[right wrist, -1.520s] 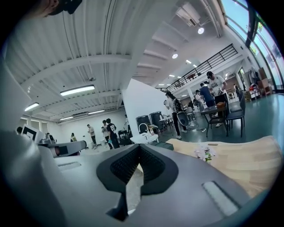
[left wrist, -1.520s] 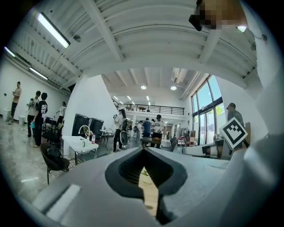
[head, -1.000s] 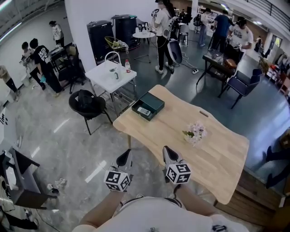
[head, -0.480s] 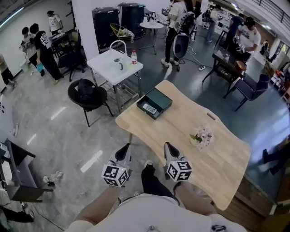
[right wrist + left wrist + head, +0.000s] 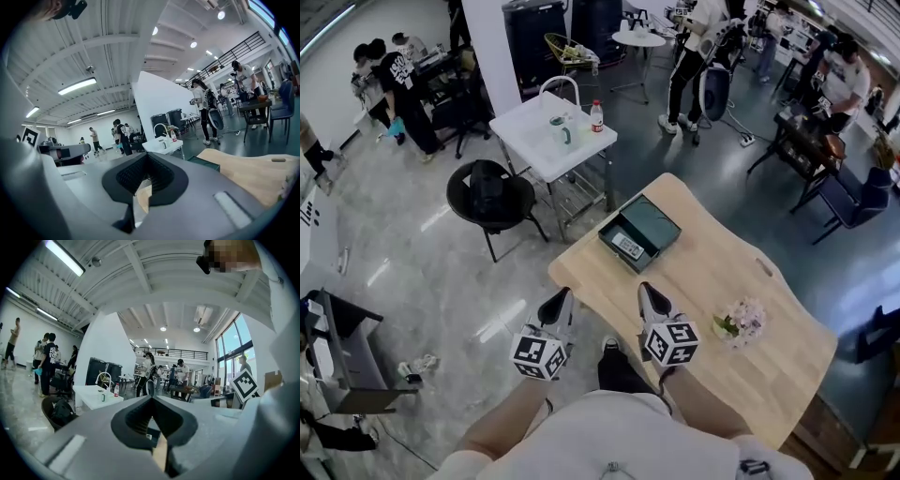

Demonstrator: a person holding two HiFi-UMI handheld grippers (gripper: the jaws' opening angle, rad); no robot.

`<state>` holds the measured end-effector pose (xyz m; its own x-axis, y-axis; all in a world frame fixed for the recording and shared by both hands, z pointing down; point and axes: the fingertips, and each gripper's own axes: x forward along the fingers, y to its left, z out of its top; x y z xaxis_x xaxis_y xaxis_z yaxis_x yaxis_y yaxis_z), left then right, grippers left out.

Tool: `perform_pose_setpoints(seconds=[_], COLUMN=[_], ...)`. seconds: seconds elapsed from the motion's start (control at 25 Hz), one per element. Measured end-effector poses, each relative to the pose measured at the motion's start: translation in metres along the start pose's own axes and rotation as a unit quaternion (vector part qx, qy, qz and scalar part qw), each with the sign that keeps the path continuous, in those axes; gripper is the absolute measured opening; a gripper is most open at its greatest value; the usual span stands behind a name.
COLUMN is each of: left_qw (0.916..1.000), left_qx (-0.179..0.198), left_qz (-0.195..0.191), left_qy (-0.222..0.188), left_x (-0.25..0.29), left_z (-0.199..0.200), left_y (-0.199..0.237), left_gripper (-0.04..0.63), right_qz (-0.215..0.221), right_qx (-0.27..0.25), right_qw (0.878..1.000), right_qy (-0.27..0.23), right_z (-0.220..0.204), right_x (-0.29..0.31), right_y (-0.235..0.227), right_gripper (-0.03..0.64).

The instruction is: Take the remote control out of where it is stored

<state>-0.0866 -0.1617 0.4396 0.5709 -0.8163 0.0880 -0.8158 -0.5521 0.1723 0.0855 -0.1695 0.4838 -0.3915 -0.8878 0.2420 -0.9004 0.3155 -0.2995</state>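
Head view: the pale wooden desk (image 5: 703,281) lies ahead and slightly to the right. A dark green box (image 5: 656,223) sits open by the middle of the desk's far-left edge, and the remote control (image 5: 627,246) lies inside it, a small light slab in the half nearer the person. A spray of pale flowers (image 5: 742,321) rests toward the desk's right corner, well apart from the box. The left claw (image 5: 555,307) hangs over the floor just off the near-left corner. The right claw (image 5: 652,302) is above the near edge. Neither is close to the box. Each carries a cube with black-and-white square markers. The print on the remote is too small to read.

Left gripper view: the left claw (image 5: 151,401) has its jaws pressed together with nothing between them. A white side table (image 5: 93,392) with a red-labelled bottle (image 5: 116,390) stands beyond. The label cannot be read.

Right gripper view: the right claw (image 5: 147,159) is likewise closed and empty. The desk's top (image 5: 248,171) and one green edge of the box (image 5: 204,162) show to its right.

I judge this to be the approach step, with the retrieval itself not begun. The next move calls for carrying one claw to the box, opening its jaws and bringing them down across the remote's narrow sides.
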Motion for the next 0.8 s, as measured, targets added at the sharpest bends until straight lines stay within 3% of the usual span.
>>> perform_pose_setpoints(seconds=[0.48, 0.8], left_qw=[0.9994, 0.9984], left_qx=[0.000, -0.012], left_qz=[0.027, -0.012], left_qy=[0.022, 0.054], left_x=[0.123, 0.166], left_z=[0.017, -0.007], left_y=[0.069, 0.113], left_gripper=[0.000, 0.000], right_qz=[0.019, -0.011], right_qx=[-0.007, 0.005], right_qw=[0.999, 0.998], right_qy=[0.038, 0.064], right_z=[0.033, 0.018], right_x=[0.135, 0.189], right_y=[-0.068, -0.084], right_gripper=[0.028, 0.028])
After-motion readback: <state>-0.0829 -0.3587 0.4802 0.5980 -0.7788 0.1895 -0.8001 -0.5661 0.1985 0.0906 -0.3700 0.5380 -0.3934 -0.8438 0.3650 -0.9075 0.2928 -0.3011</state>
